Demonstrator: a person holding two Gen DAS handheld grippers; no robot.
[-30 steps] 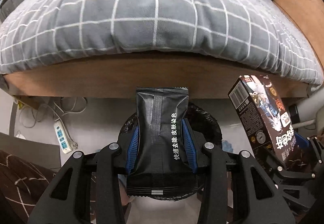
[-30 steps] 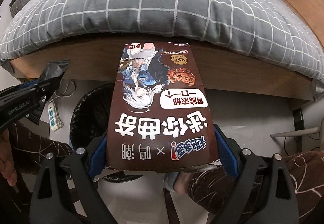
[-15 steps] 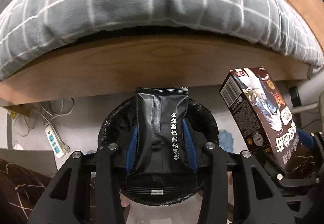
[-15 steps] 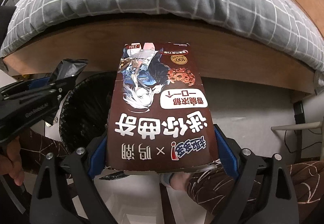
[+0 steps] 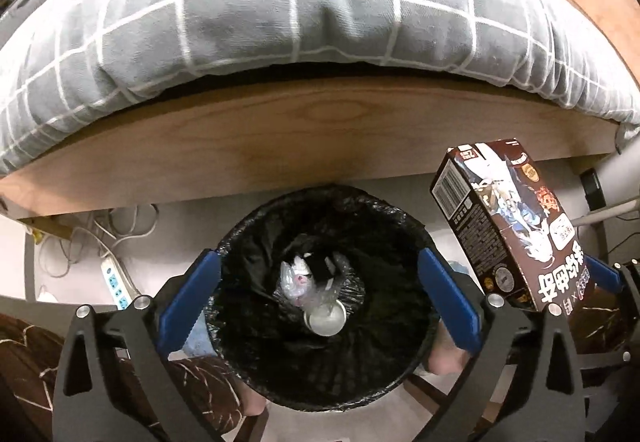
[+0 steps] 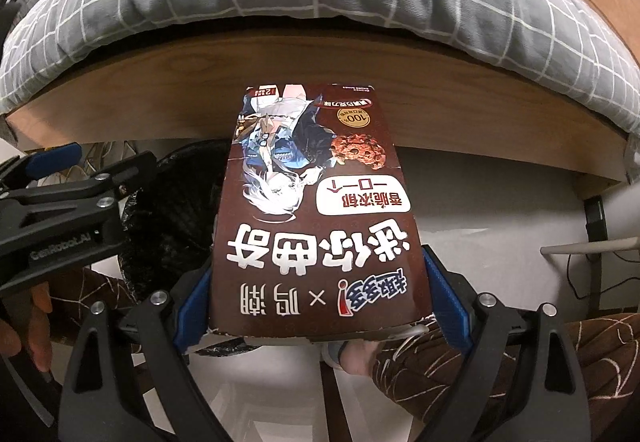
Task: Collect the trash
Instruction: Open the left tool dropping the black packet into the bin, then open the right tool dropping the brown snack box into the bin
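Observation:
A round bin with a black liner [image 5: 256,242] stands on the floor beside the bed. My left gripper [image 5: 320,274] is open and empty directly above it. A metal can [image 5: 324,319], crumpled clear plastic [image 5: 294,280] and dark trash lie at the bottom. My right gripper [image 6: 316,286] is shut on a brown cookie box [image 6: 316,210], held to the right of the bin [image 6: 168,210]. The box also shows in the left wrist view [image 5: 512,226], and the left gripper shows at the left of the right wrist view [image 6: 72,194].
A wooden bed frame [image 5: 312,138] with a grey checked duvet [image 5: 280,10] overhangs just behind the bin. A white power strip [image 5: 116,284] and cables lie on the floor to the left. My legs in patterned brown trousers [image 6: 540,358] are below.
My left gripper opened and the black sachet it held is gone from its jaws; dark trash now lies in the bin. Both grippers moved closer to the bin. The right gripper still holds the box.

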